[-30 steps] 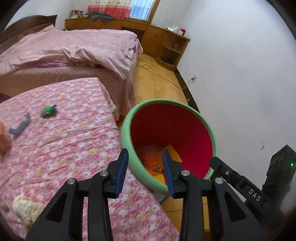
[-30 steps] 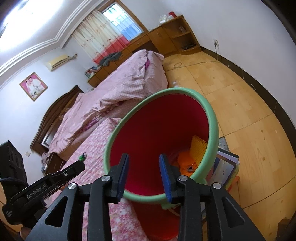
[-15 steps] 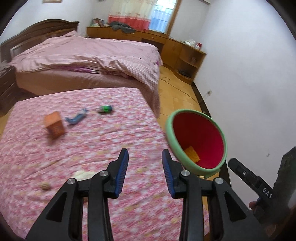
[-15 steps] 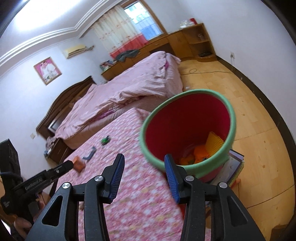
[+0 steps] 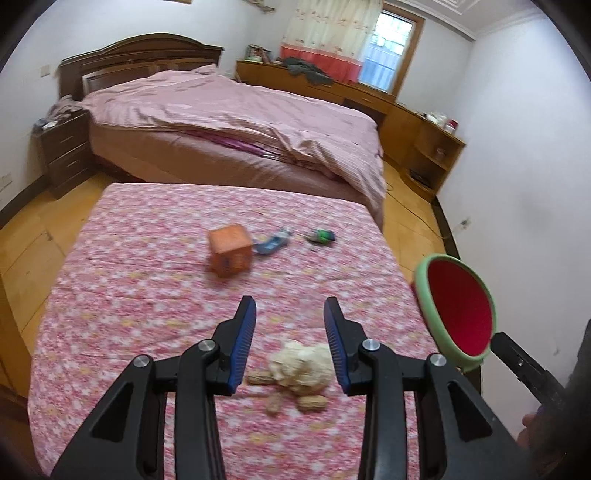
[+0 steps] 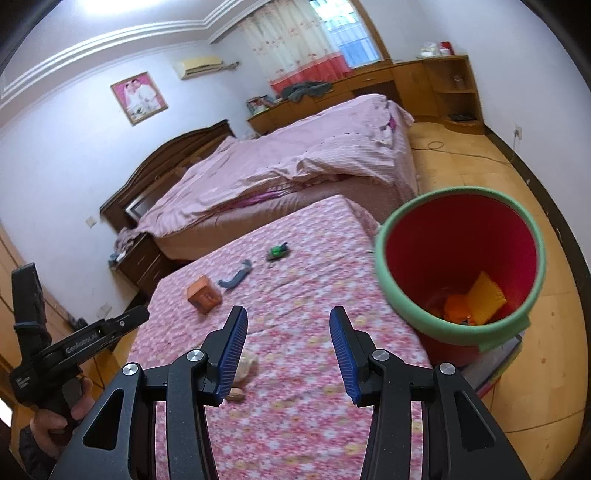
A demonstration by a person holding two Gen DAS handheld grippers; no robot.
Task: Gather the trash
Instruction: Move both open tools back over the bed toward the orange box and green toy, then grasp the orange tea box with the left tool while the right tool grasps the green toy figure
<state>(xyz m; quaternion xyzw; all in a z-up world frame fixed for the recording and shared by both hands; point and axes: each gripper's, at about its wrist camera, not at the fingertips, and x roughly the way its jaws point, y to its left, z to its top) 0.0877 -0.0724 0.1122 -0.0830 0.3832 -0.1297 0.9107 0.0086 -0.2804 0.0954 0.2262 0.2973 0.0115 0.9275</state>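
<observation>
A: Pink floral cloth covers the table (image 5: 155,295), which fills the lower centre of both views. What's on it?

B: Left-wrist view: crumpled cream tissue (image 5: 301,365) at bottom centre w/ peanut shells (image 5: 291,400) touching it, right under the left gripper (image 5: 290,319). Jaws apart, nothing between them. Further up, mid-frame: orange box (image 5: 229,250), a bit blurred, a blue-grey wrapper (image 5: 272,243) just beside it on the right, then a green scrap (image 5: 322,235) near that.

A: And the bin?

B: Red trash bin (image 6: 458,266) w/ green rim, right side of the right-wrist view, standing just beside the table's edge. Inside, at the bottom: orange and yellow trash (image 6: 474,299). In the left view the bin sits at centre right, tilted mouth toward the lens.

A: Right gripper?

B: Right gripper (image 6: 288,343) is over the table at lower centre, jaws apart, empty. The tissue peeks out behind its left jaw.

A: Room?

B: Bedroom. Bed (image 5: 236,118) w/ rumpled pink duvet across the upper half, dark wood headboard upper left, nightstand (image 5: 64,147) at left. Wooden cabinets (image 5: 406,122) along the far wall and upper right, window w/ cream-and-red curtain (image 5: 325,33) top centre. Yellowish wood floor (image 6: 461,170). Right view also shows a framed photo (image 6: 139,96) and AC unit (image 6: 201,66) upper left, white walls.
</observation>
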